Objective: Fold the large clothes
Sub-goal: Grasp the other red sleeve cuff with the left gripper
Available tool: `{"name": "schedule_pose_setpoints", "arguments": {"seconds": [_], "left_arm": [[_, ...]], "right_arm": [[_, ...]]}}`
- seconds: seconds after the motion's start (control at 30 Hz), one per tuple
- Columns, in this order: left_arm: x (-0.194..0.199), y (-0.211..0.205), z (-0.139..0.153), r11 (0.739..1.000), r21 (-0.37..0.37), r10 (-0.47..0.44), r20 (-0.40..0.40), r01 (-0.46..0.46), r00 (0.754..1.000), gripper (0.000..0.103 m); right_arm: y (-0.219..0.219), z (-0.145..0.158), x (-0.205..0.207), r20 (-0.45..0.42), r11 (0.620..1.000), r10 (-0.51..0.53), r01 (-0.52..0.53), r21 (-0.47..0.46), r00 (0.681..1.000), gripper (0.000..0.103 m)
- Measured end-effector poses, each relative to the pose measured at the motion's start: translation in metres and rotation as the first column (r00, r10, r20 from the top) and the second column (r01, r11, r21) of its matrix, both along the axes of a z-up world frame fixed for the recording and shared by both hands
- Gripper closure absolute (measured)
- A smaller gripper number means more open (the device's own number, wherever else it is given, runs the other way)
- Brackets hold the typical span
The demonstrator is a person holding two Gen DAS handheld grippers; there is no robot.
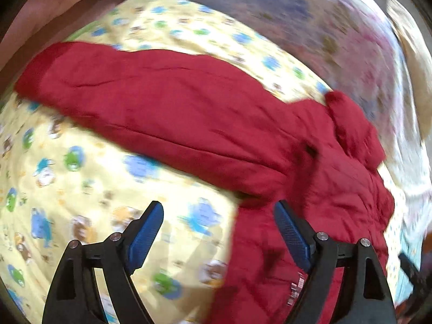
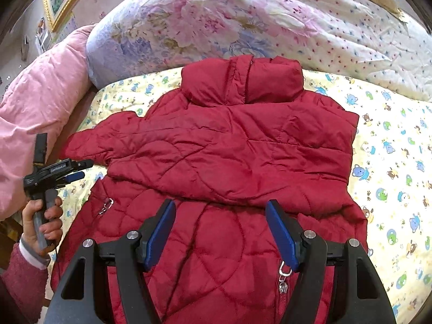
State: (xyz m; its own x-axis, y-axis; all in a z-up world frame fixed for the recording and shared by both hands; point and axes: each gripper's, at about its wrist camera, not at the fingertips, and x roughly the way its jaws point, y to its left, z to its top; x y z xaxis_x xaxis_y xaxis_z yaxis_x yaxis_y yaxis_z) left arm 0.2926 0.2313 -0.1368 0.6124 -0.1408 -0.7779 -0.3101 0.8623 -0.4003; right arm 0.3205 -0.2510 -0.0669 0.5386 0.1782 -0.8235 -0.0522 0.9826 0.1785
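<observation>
Red jacket [image 2: 221, 151] flat on bedsheet [image 2: 391, 162]; L tool [image 1: 218, 232] + R tool [image 2: 220, 232] both apart, nothing gripped.

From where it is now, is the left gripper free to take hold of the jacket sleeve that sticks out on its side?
Probably yes. The left gripper is open and empty, beside the jacket's outstretched sleeve, which lies flat on the printed sheet with nothing on it.

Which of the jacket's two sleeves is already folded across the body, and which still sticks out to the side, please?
On the red jacket, the sleeve on the picture's right lies folded across the chest. The sleeve on the picture's left, near the left gripper, still sticks out over the yellow sheet.
</observation>
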Motion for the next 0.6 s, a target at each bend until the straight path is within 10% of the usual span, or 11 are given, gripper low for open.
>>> {"name": "schedule_pose_setpoints", "arguments": {"seconds": [0.6], "left_arm": [[-0.023,0.183,-0.010,0.930,-0.024,0.364,-0.049,-0.366,0.930,0.019]], "right_arm": [[-0.003,0.019,-0.038,0.008,0.997,-0.023,0.022,0.071,1.000,0.032]]}}
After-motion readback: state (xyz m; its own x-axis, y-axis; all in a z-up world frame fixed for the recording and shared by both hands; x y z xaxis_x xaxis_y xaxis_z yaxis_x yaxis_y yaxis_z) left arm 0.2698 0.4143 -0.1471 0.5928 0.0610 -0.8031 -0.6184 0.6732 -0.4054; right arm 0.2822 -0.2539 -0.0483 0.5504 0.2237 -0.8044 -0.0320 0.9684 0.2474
